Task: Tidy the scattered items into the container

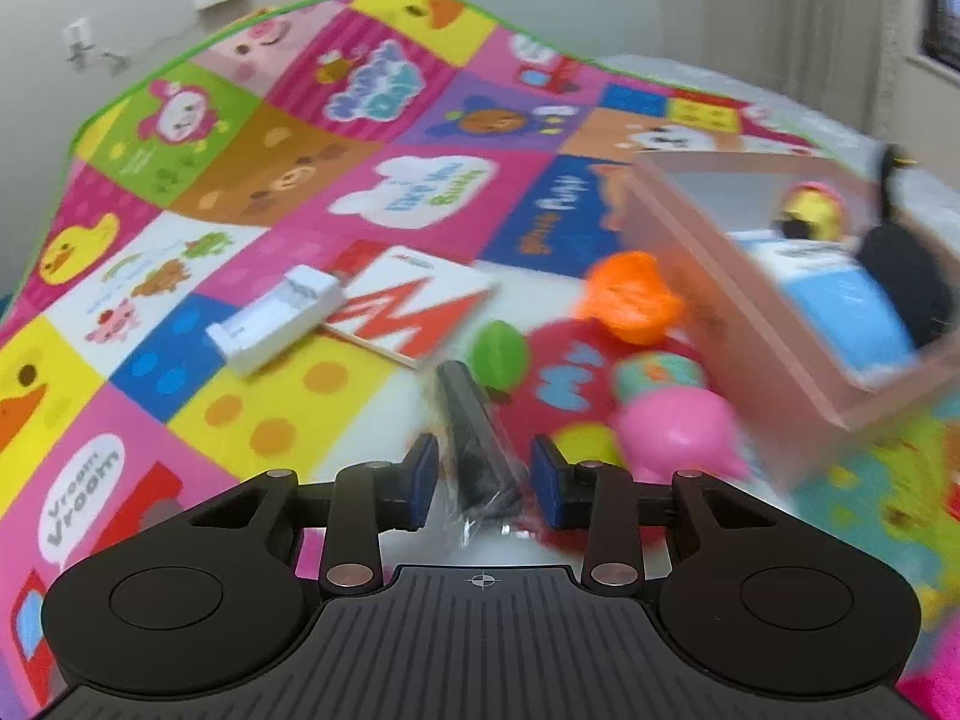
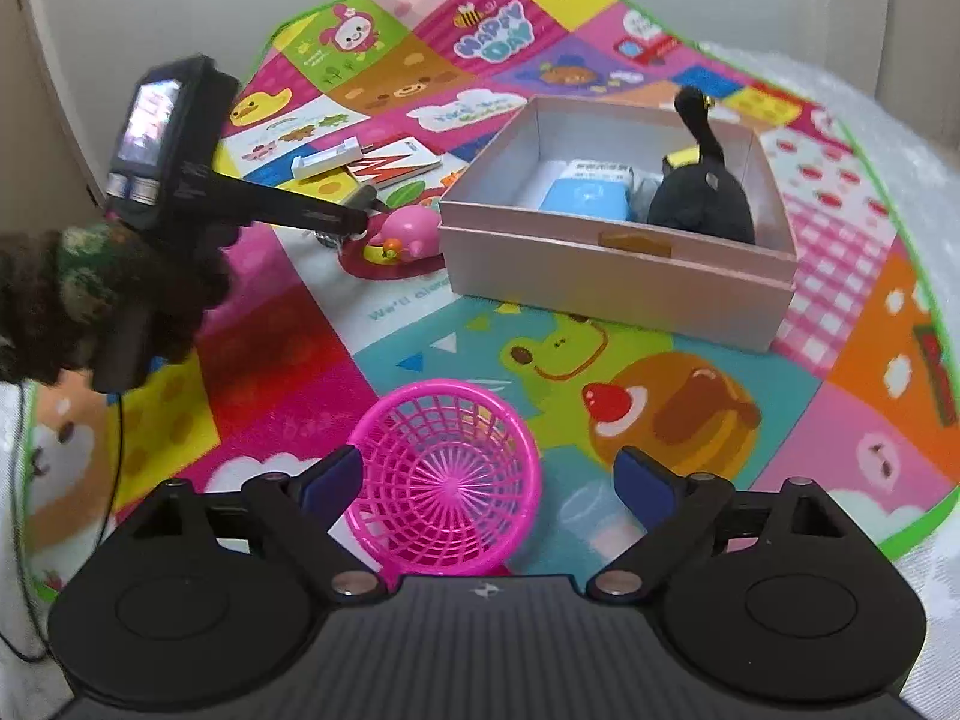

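In the left wrist view my left gripper [image 1: 486, 474] is open around a black item in a clear plastic wrap [image 1: 477, 444], pads not touching it. Near it lie a green ball [image 1: 499, 354], an orange toy [image 1: 633, 297], a pink pig toy [image 1: 678, 429], a white box [image 1: 279, 318] and a red-and-white card [image 1: 414, 312]. The pink cardboard box [image 2: 618, 267] holds a blue pack [image 2: 585, 195] and a black plush [image 2: 702, 192]. My right gripper [image 2: 489, 480] is open around a pink mesh basket [image 2: 447, 480] lying on its side.
Everything sits on a colourful cartoon play mat [image 2: 690, 396] over a white bed cover [image 2: 900, 96]. The left hand-held gripper body [image 2: 180, 150] with its screen reaches in from the left in the right wrist view. A wall with sockets [image 1: 81, 39] stands behind.
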{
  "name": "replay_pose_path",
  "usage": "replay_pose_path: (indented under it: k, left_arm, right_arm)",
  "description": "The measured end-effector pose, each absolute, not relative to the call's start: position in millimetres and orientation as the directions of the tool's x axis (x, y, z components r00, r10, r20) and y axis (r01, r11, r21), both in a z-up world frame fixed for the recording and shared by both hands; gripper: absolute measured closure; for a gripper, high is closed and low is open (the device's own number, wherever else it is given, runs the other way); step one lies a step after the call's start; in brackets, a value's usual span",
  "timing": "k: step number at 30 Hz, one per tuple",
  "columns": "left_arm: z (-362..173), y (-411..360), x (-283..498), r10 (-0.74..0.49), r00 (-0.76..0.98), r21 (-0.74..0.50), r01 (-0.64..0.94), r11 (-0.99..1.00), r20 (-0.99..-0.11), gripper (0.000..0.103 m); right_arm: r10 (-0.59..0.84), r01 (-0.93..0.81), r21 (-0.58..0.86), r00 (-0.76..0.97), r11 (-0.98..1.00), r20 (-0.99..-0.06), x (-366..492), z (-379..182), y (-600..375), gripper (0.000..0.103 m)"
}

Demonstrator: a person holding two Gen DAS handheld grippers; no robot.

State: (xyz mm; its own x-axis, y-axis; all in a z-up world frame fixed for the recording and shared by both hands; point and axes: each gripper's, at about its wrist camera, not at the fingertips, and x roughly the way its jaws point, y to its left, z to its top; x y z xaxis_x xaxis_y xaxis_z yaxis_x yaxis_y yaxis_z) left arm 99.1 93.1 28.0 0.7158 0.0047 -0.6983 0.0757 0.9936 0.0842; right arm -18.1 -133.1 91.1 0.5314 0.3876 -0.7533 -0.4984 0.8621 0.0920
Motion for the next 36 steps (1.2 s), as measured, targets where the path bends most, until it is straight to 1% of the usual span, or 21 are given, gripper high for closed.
replay_pose_path:
  k: [4,6,7,9,10,11,15,17,19,21,22,23,24,25,26,28,29,33,36]
  left_arm:
    - [39,86,50,-0.126,0.679,0.015,0.198,0.98,-0.724,0.066]
    - [38,82,26,-0.169,0.649,-0.011,0.24,0.971,-0.742,0.065]
    - [35,80,15,-0.184,0.631,-0.019,0.258,0.966,-0.753,0.064]
    - [26,76,-4,-0.189,0.602,-0.013,0.285,0.959,-0.776,0.044]
    - [21,75,-11,-0.181,0.597,-0.001,0.289,0.957,-0.781,0.023]
    - [18,76,-17,-0.172,0.608,0.012,0.286,0.958,-0.775,0.011]
    - [9,84,-25,-0.13,0.639,0.033,0.237,0.971,-0.758,0.001]
    - [6,91,-21,-0.112,0.654,0.024,0.196,0.98,-0.748,0.0]
    - [5,98,-17,-0.105,0.664,0.014,0.172,0.985,-0.74,0.0]
    - [5,103,-12,-0.091,0.673,0.009,0.143,0.99,-0.734,0.0]
    - [5,105,-10,-0.084,0.676,0.003,0.126,0.992,-0.732,0.0]
    - [4,108,-6,-0.082,0.674,-0.009,0.111,0.994,-0.734,0.0]
    - [3,111,-4,-0.088,0.67,-0.025,0.103,0.994,-0.737,0.0]
    - [3,111,-4,-0.09,0.668,-0.031,0.101,0.994,-0.739,0.0]
    - [2,110,-3,-0.086,0.668,-0.024,0.102,0.995,-0.739,0.0]
    - [2,108,-5,-0.074,0.671,-0.005,0.104,0.995,-0.737,0.0]
    - [1,107,-5,-0.073,0.673,-0.003,0.104,0.995,-0.736,0.0]
    - [0,109,-7,-0.083,0.679,-0.003,0.119,0.993,-0.73,0.0]
    - [-1,110,-11,-0.1,0.686,0.01,0.154,0.988,-0.72,0.0]
  right_arm:
    - [0.378,-0.523,0.04,0.558,0.851,-0.739,-27,92,-128,0.008]
    - [0.382,-0.53,0.034,0.564,0.847,-0.732,-29,92,-126,0.007]
    - [0.384,-0.532,0.035,0.564,0.846,-0.731,-30,92,-125,0.007]
    - [0.39,-0.534,0.039,0.563,0.845,-0.729,-29,92,-121,0.006]
    - [0.393,-0.536,0.041,0.563,0.843,-0.727,-29,92,-118,0.006]
    - [0.396,-0.54,0.041,0.561,0.841,-0.727,-29,91,-116,0.006]
    - [0.386,-0.558,0.017,0.551,0.829,-0.74,-31,84,-101,0.005]
    - [0.38,-0.586,-0.041,0.575,0.809,-0.725,-36,88,-94,0.005]
    - [0.379,-0.603,-0.11,0.623,0.79,-0.684,-37,99,-87,0.005]
    - [0.407,-0.617,-0.097,0.621,0.781,-0.67,-27,115,-80,0.007]
    - [0.415,-0.617,-0.084,0.617,0.782,-0.668,-19,123,-74,0.01]
    - [0.417,-0.623,-0.082,0.61,0.778,-0.674,-10,129,-65,0.019]
    - [0.411,-0.636,-0.1,0.602,0.765,-0.685,-2,132,-52,0.031]
    - [0.398,-0.649,-0.141,0.608,0.748,-0.686,3,132,-39,0.036]
    - [0.381,-0.662,-0.211,0.63,0.719,-0.676,6,129,-24,0.04]
    - [0.348,-0.673,-0.359,0.679,0.646,-0.647,12,118,7,0.041]
    - [0.331,-0.674,-0.408,0.692,0.616,-0.642,18,110,21,0.041]
    - [0.27,-0.681,-0.458,0.684,0.572,-0.678,47,89,60,0.041]
    - [0.207,-0.664,-0.505,0.695,0.551,-0.689,64,73,78,0.042]
